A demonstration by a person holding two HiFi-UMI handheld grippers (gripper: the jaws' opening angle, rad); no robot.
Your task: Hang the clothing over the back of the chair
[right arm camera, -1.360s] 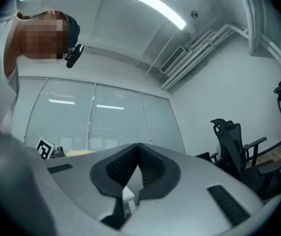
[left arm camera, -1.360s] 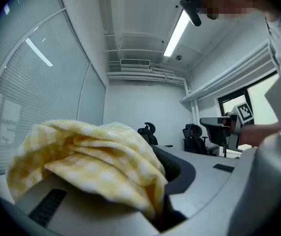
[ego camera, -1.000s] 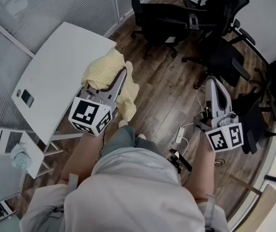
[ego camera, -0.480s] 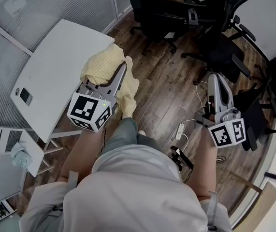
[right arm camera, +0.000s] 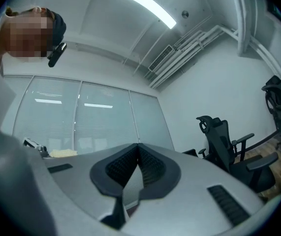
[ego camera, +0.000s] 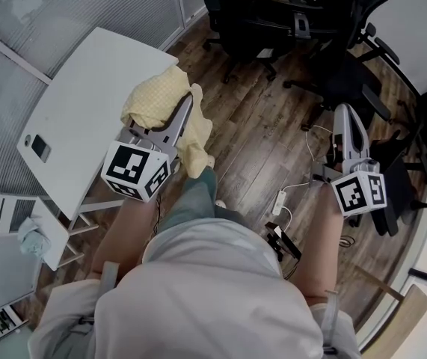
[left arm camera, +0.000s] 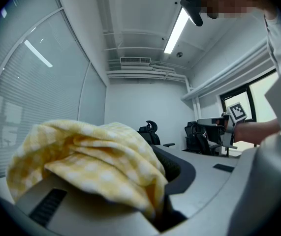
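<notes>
A pale yellow checked garment (ego camera: 155, 100) is bunched in my left gripper (ego camera: 188, 105), which is shut on it over the white table's near corner; part of the cloth hangs down toward the floor. In the left gripper view the garment (left arm camera: 88, 156) covers the left jaw and is pinched down in the gap at my left gripper (left arm camera: 161, 193). My right gripper (ego camera: 345, 115) is shut and holds nothing, out over the wooden floor. Its black pads meet in the right gripper view (right arm camera: 138, 157). Black office chairs (ego camera: 252, 22) stand ahead, one (ego camera: 348, 77) just beyond the right gripper.
The white table (ego camera: 78, 103) on the left carries a small dark device (ego camera: 40, 149). A white cable with a plug block (ego camera: 279, 205) lies on the floor between my arms. More black chairs (ego camera: 422, 118) crowd the right. A black chair (right arm camera: 220, 140) shows in the right gripper view.
My right gripper has moved away from my body and a little to the right, toward the black chairs. The left gripper with the garment has hardly shifted.
</notes>
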